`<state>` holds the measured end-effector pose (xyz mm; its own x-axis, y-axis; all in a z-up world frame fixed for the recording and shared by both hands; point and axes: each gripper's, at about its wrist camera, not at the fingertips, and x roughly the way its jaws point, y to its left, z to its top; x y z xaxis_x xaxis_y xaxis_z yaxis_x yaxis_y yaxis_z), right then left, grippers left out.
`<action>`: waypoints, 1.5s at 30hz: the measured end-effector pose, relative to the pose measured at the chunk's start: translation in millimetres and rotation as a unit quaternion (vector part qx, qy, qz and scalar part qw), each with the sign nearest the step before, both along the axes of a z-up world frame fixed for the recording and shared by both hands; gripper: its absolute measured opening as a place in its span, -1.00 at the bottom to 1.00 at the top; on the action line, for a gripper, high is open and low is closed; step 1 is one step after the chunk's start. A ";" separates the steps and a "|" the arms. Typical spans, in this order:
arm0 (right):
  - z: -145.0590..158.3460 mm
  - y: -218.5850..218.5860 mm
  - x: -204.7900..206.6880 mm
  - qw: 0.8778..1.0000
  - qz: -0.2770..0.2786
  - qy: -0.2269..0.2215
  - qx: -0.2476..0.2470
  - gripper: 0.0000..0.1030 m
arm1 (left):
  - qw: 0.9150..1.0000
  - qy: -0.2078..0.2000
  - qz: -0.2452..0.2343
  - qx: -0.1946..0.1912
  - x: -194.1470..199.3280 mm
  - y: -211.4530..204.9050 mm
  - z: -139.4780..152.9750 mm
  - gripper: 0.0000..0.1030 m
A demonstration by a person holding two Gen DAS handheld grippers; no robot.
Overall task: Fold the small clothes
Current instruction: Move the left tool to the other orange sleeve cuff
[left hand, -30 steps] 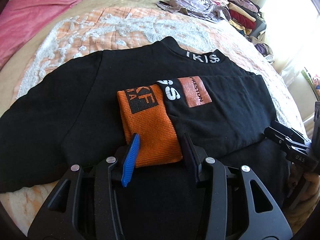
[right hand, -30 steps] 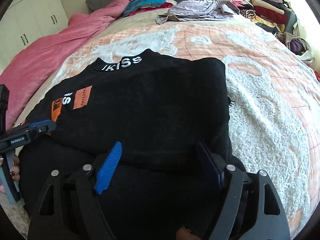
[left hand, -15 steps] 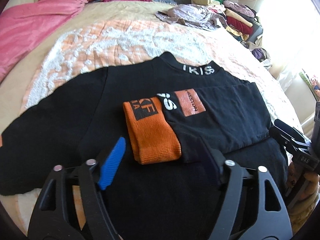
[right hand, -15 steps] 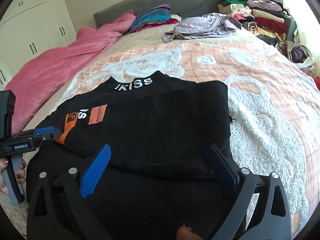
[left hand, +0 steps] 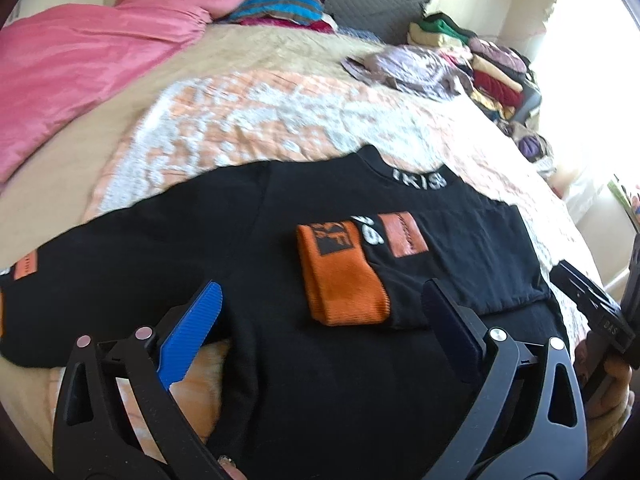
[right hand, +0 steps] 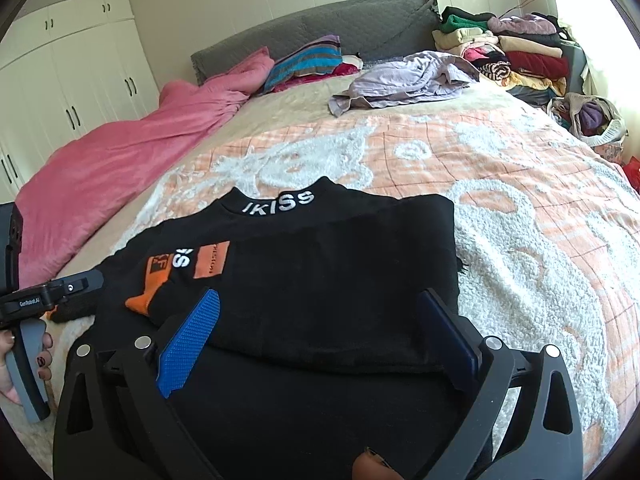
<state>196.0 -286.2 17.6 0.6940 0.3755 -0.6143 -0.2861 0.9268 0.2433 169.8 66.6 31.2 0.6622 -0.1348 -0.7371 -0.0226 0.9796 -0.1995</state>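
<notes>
Peach-and-white tufted bedspread [right hand: 500, 200] covers the bed, which carries everything shown. Pink quilt [right hand: 120, 152] lies along the bed's left edge; a heap of loose clothes [right hand: 500, 52] sits at the far right corner by the headboard, with a crumpled lilac garment [right hand: 408, 80] just in front of it. Black sweatshirt [right hand: 320, 280], the task's garment, lies flat near the bed's near edge, collar pointing toward the headboard. Its right sleeve, with the orange cuff [left hand: 344, 292], is folded inward across the chest; the left sleeve [left hand: 100, 280] is spread toward the bed's left edge. Left gripper [left hand: 320, 336] hangs above the garment's lower middle, just short of the cuff; right gripper [right hand: 320, 336] hangs above the folded side near the hem. Both sets of jaws have just been opening and stand wide, nothing between them, no pad touching cloth. Judged step: first sleeve fold released. The next move likely calls for the left gripper to pinch the spread sleeve and carry it inward.
</notes>
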 end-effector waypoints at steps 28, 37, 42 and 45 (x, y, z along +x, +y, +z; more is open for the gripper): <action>19.8 74.0 -29.9 0.996 0.072 -0.048 -0.036 0.91 | 0.985 -0.032 0.172 -0.015 -61.3 112.3 6.5 0.81; 25.5 102.2 -37.3 0.993 0.096 -0.052 -0.045 0.91 | 0.977 -0.048 0.206 0.007 -72.7 136.5 17.8 0.81; 26.5 120.4 -39.9 0.992 0.109 -0.049 -0.045 0.91 | 0.973 -0.047 0.226 -0.003 -79.5 153.3 18.7 0.81; 27.5 135.2 -43.6 0.990 0.119 -0.051 -0.054 0.91 | 0.971 -0.047 0.235 0.005 -83.1 159.5 19.4 0.81</action>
<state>152.4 -151.1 45.1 0.6548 0.4714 -0.5908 -0.5172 0.8495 0.1045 86.6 226.1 50.6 0.7133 0.2063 -0.6699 -0.4501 0.8674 -0.2121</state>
